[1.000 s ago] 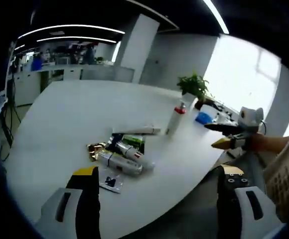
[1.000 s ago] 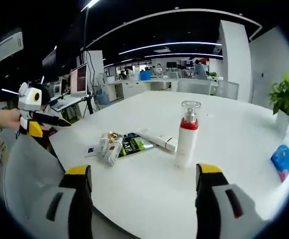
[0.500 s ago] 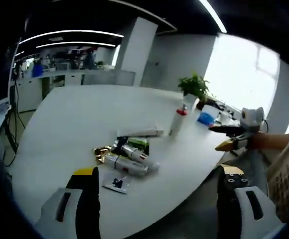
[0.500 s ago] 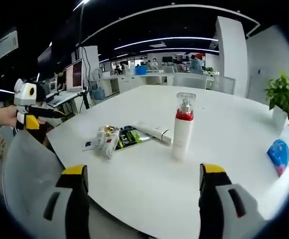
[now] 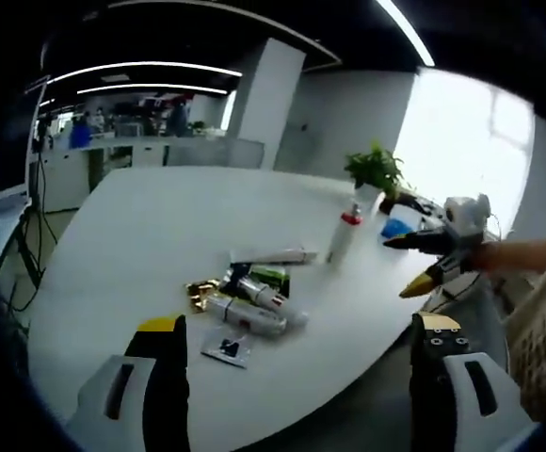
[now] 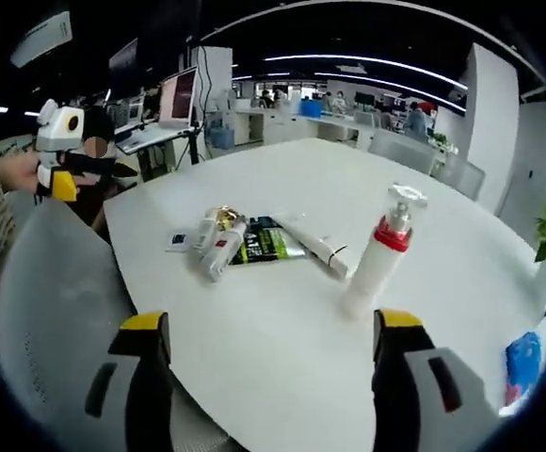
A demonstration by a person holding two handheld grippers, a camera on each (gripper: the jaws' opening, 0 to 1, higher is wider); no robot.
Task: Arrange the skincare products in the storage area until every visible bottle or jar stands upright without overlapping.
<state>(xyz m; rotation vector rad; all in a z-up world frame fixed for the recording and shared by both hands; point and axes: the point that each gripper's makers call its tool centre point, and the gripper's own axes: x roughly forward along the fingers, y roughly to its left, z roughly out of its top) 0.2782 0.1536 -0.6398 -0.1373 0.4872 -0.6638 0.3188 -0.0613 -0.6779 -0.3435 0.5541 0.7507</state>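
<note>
A white pump bottle with a red collar [image 6: 381, 256] stands upright on the white table [image 6: 282, 367]; it also appears far off as the same bottle [image 5: 343, 236]. Left of it lies a heap of fallen products [image 6: 218, 243]: small white bottles, a gold-capped item, a green packet [image 6: 269, 243] and a white tube [image 6: 316, 250]. That heap [image 5: 247, 303] and the tube [image 5: 273, 255] lie ahead of my left gripper [image 5: 299, 325], which is open and empty. My right gripper [image 6: 273, 322] is also open and empty, short of the bottle. The right gripper [image 5: 438, 254] hangs off the table's right edge.
A small sachet [image 5: 226, 347] lies near the table's front edge. A potted plant [image 5: 372, 171] and a blue packet [image 5: 395, 228] sit at the far side. The left gripper [image 6: 62, 155] is held beyond the table's left end. Desks and monitors stand behind.
Both cameras have shifted; the right gripper view has rolled and now looks down more on the table. In the left view the right gripper's jaws have tipped downward. The products lie as before.
</note>
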